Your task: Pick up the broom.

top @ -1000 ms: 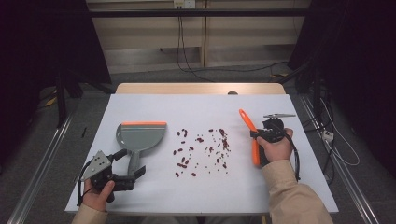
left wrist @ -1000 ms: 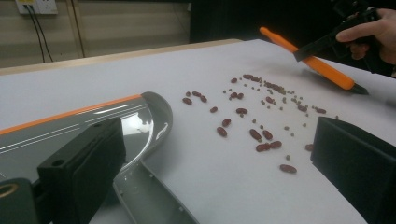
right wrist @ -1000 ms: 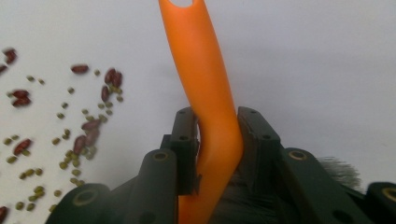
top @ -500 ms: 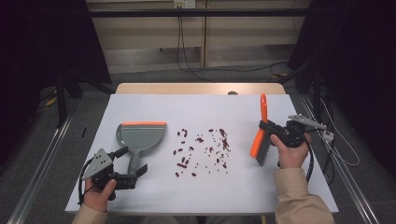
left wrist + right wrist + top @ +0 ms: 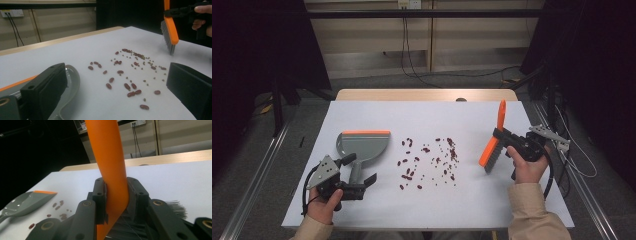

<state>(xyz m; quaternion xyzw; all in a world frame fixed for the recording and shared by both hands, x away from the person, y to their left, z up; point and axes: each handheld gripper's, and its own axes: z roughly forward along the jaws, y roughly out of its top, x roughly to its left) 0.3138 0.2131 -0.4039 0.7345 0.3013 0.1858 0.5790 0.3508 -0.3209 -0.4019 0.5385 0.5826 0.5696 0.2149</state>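
Two jaws of the right gripper (image 5: 507,138) clamped on the orange handle of the brush (image 5: 492,145), bristles down, hanging just above the white table (image 5: 372,112) at the right edge of the scattered beans (image 5: 432,160). Keep that clamp firm; lower until the bristle tips meet the surface, then draw leftward in short, low strokes toward the dustpan (image 5: 362,145). Avoid flicking, since round beans roll readily. Left gripper (image 5: 357,182) at the dustpan's handle, jaws standing apart on either side of it, not yet pressing. Close on the handle before sweeping; hold the orange lip flat on the table, facing the beans, to leave no gap beneath.
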